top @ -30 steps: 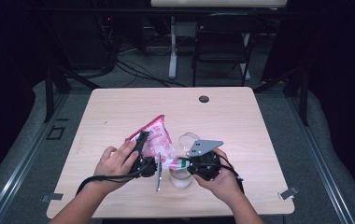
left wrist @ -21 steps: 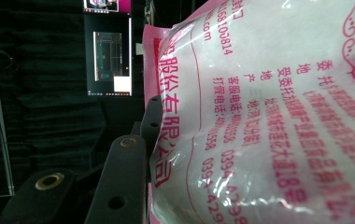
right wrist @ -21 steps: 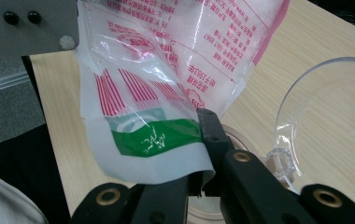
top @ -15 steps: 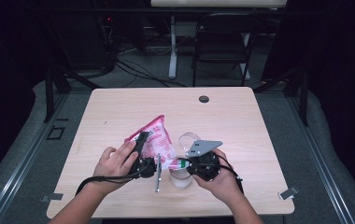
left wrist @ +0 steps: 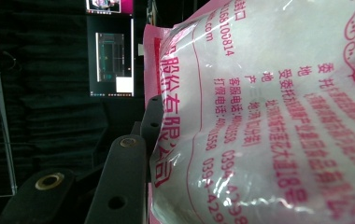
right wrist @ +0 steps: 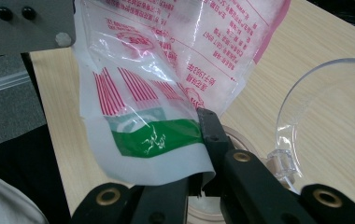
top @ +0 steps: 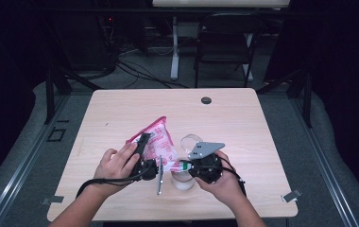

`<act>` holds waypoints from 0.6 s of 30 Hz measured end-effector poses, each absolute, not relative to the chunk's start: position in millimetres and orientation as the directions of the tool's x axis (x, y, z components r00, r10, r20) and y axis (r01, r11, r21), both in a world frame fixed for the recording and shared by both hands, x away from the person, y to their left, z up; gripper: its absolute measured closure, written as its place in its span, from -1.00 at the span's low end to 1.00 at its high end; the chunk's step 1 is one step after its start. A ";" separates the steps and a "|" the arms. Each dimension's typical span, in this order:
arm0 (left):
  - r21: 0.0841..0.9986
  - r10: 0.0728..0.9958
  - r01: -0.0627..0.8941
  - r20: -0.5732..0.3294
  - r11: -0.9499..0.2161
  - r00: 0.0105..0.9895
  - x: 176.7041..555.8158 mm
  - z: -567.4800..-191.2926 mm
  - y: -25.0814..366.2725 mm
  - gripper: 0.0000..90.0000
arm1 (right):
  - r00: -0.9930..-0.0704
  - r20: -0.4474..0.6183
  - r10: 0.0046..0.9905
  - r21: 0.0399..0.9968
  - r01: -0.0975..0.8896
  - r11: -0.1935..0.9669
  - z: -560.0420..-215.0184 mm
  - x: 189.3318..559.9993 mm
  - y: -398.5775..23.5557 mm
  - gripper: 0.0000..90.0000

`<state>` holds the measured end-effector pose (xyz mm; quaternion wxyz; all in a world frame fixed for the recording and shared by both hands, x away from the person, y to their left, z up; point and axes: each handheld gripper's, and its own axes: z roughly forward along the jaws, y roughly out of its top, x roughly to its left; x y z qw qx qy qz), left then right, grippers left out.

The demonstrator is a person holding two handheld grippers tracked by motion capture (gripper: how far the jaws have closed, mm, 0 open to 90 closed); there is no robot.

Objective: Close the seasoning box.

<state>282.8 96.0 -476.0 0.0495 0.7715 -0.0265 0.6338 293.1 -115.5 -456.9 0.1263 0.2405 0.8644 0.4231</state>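
The right gripper (right wrist: 199,179) pinches the bag's (right wrist: 166,70) corner beside a clear lid (right wrist: 287,116).

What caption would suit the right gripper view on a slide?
Right gripper pinches the corner of a pink-printed plastic bag above a clear container on the table.

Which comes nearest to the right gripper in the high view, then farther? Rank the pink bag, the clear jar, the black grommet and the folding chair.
1. pink bag: its corner is clamped in the right gripper, to its left.
2. clear jar: on the table just below the gripper.
3. black grommet: near the table's far edge.
4. folding chair: on the floor beyond the table.
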 end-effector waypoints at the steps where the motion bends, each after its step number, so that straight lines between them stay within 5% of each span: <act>1: 0.042 0.021 -0.103 0.980 -0.994 0.196 282.9 -475.7 95.9 0.49 | -0.852 -0.016 0.523 0.792 0.309 0.527 -456.9 293.1 -115.4 1.00; 18: 0.043 0.022 -0.105 0.980 -0.994 0.195 282.7 -474.6 95.7 0.49 | -0.852 -0.015 0.523 0.794 0.308 0.525 -457.2 293.2 -115.3 1.00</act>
